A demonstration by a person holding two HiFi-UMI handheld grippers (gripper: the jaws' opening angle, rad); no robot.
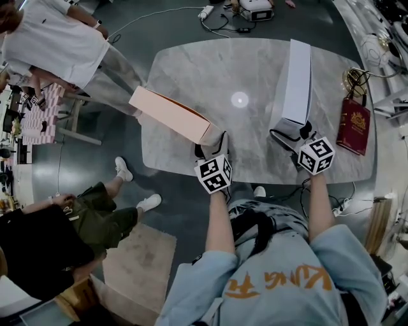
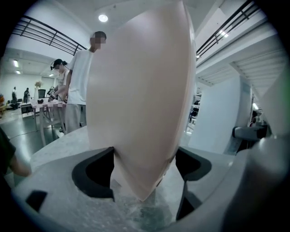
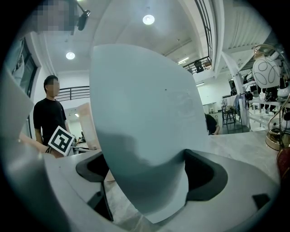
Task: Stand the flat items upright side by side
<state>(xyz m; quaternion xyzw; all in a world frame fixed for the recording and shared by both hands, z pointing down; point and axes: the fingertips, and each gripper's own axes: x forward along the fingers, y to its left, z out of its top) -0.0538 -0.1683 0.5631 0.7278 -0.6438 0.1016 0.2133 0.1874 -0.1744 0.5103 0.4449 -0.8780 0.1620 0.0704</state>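
A flat pink box (image 1: pixel 171 114) stands on its long edge on the marble table (image 1: pixel 242 70), angled toward the far left. My left gripper (image 1: pixel 211 148) is shut on its near end; in the left gripper view the pink box (image 2: pixel 140 99) fills the space between the jaws. A flat white box (image 1: pixel 297 79) stands on edge to the right, running away from me. My right gripper (image 1: pixel 294 135) is shut on its near end, and the white box (image 3: pixel 145 131) sits clamped between the jaws in the right gripper view. The two boxes are apart.
A dark red book (image 1: pixel 354 125) lies near the table's right edge, with a gold wire stand (image 1: pixel 356 79) behind it. A person in white (image 1: pixel 57 44) stands beyond the table's left end; another person (image 1: pixel 76 223) sits at lower left. Cables (image 1: pixel 217 19) lie on the floor beyond.
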